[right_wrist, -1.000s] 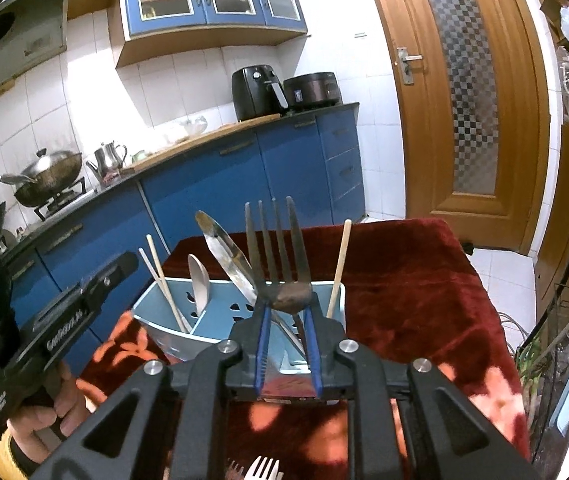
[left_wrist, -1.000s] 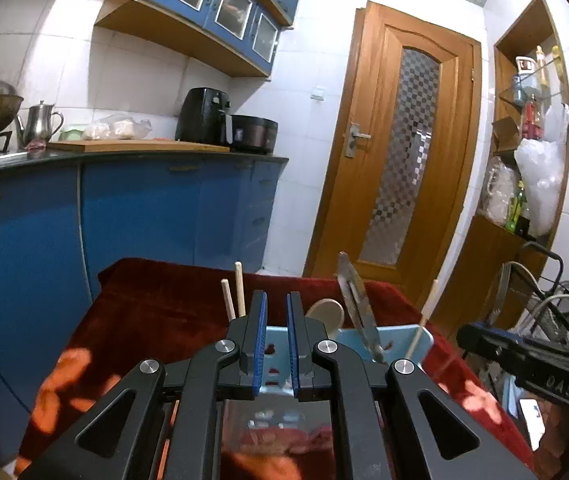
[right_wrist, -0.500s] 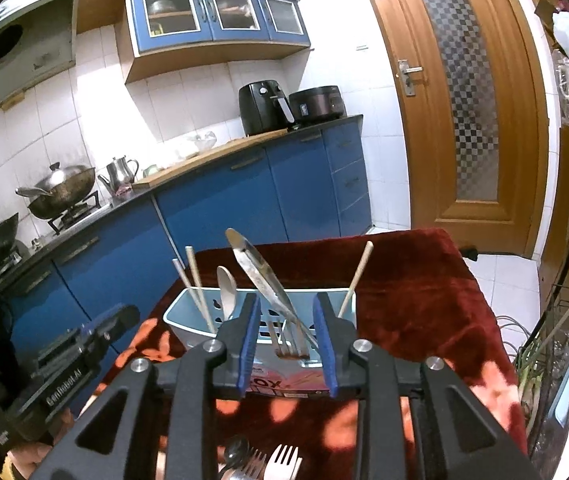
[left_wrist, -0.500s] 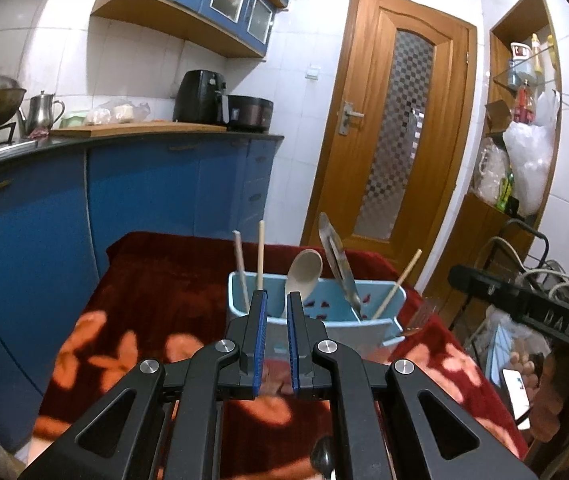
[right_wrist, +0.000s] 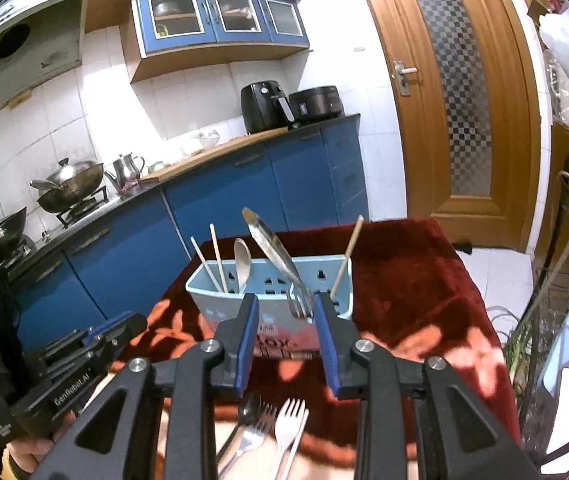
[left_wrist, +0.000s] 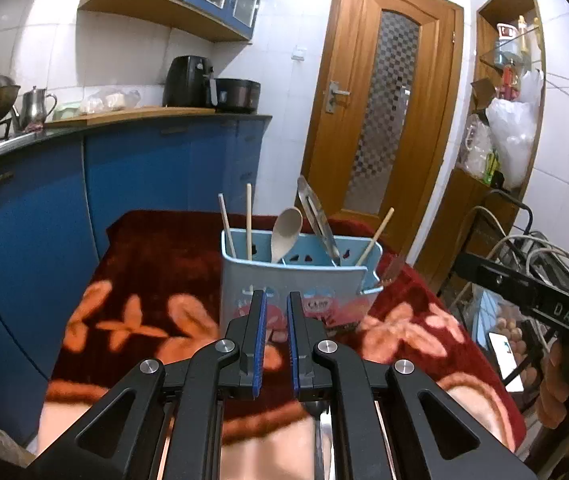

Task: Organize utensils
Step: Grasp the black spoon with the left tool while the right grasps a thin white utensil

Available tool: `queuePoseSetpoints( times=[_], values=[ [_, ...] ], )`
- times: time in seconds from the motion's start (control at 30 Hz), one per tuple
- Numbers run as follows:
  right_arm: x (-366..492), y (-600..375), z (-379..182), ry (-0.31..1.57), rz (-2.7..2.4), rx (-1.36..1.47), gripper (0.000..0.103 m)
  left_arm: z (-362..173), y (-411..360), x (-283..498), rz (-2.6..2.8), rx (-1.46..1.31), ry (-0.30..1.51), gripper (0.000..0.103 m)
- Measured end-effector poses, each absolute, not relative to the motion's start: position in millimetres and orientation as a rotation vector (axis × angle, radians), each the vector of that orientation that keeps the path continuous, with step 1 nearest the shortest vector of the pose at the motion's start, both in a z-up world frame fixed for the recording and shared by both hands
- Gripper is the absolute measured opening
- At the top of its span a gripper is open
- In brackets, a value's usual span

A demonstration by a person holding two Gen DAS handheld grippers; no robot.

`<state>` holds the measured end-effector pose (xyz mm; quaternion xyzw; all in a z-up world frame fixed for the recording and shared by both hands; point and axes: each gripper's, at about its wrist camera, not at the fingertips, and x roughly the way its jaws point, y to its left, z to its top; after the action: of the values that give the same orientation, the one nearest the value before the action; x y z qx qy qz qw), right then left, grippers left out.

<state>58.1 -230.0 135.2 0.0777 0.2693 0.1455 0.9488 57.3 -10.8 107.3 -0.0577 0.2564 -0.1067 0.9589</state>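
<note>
Both tools are matte black, built alike: angular arms with triangular cut-outs, silver round screw heads at the pivots, and blue ribbed pads lining the inner faces of the fingers. On the left gripper [left_wrist: 273, 344] four screws catch the light; the right gripper [right_wrist: 286, 344] shows the same four. Seen from the right wrist camera, the left tool's flank carries white lettering, "GenRoboAI". From the left wrist camera, the right tool's black bar reads "DAS". A yellow cuff [right_wrist: 8, 462] peeks out at the wrist.
</note>
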Motion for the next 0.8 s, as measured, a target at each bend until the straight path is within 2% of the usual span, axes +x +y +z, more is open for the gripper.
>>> queuePoseSetpoints(
  times=[0.8],
  values=[
    [26.2, -249.8, 57.9, 0.757, 0.266, 0.247, 0.032, 35.6, -39.2, 58.8, -0.275, -0.086, 0.836, 0.010]
  ],
)
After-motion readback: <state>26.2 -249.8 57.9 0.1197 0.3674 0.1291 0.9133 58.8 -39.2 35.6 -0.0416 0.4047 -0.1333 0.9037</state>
